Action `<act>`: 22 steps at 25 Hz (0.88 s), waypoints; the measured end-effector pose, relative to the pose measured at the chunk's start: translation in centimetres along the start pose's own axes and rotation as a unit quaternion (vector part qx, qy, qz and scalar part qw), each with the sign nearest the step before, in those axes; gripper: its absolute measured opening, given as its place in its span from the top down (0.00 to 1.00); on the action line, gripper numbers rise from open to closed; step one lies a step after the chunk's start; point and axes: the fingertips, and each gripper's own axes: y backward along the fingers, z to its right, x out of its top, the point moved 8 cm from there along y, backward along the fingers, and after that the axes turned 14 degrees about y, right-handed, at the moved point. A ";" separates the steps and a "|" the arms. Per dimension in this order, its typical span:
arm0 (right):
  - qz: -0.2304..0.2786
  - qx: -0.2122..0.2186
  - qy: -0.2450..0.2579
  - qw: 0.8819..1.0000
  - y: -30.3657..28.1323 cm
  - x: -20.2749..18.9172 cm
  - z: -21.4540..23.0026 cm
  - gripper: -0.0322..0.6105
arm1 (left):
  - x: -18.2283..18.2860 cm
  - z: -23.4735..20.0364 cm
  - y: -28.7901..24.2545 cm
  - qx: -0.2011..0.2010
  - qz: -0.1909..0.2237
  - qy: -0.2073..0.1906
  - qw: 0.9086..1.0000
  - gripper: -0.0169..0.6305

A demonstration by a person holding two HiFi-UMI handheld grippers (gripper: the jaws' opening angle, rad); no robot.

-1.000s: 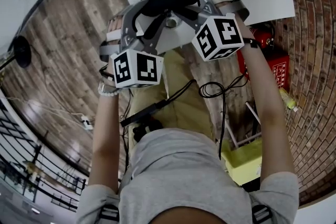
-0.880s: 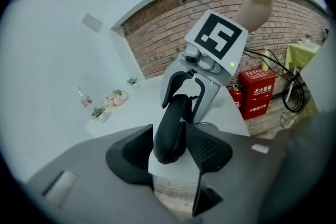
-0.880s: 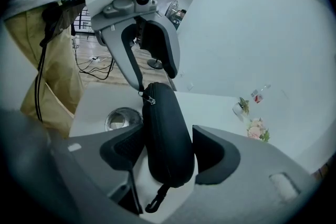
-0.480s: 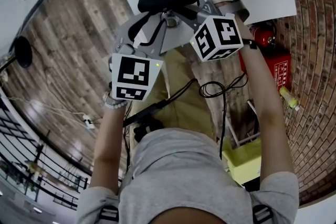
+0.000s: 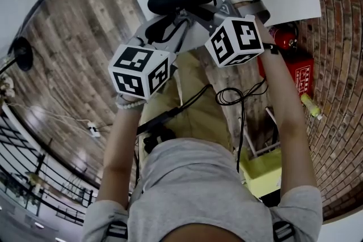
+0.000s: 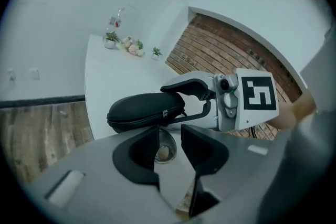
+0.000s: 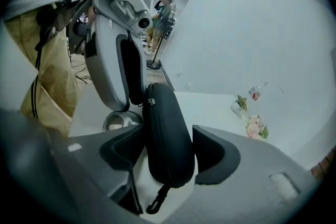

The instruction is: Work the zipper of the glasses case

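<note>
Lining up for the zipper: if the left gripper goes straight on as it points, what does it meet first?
Probably the glasses case, near its zipper pull. The left gripper has just been closing its jaws, nothing between them. Depth is unclear: it might slip under toward the round dish.

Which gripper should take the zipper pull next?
Likely left. The right gripper is clamped on the glasses case, steadying it. The left gripper, jaws just narrowed with nothing between them, faces the zipper pull close ahead.
</note>
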 end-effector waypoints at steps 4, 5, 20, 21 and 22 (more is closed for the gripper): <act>0.002 -0.001 -0.001 1.000 0.0 -0.2 -0.1 0.51 | -0.1 -0.3 -0.6 -0.021 0.007 0.043 0.999 0.75; 0.002 0.000 -0.001 1.000 0.0 -0.2 -0.1 0.51 | -0.1 -0.3 -0.6 -0.028 0.007 0.052 0.998 0.75; 0.004 -0.002 0.000 1.000 0.0 0.0 0.0 0.51 | 0.6 -0.6 -0.5 -0.038 0.028 0.079 0.996 0.94; 0.004 -0.002 -0.001 1.000 0.0 0.0 0.0 0.51 | 0.6 -0.6 -0.6 -0.037 0.027 0.078 0.996 0.94; 0.003 -0.002 0.000 1.000 -0.1 0.0 0.0 0.51 | 0.6 -0.7 -0.6 -0.035 0.026 0.077 0.996 0.94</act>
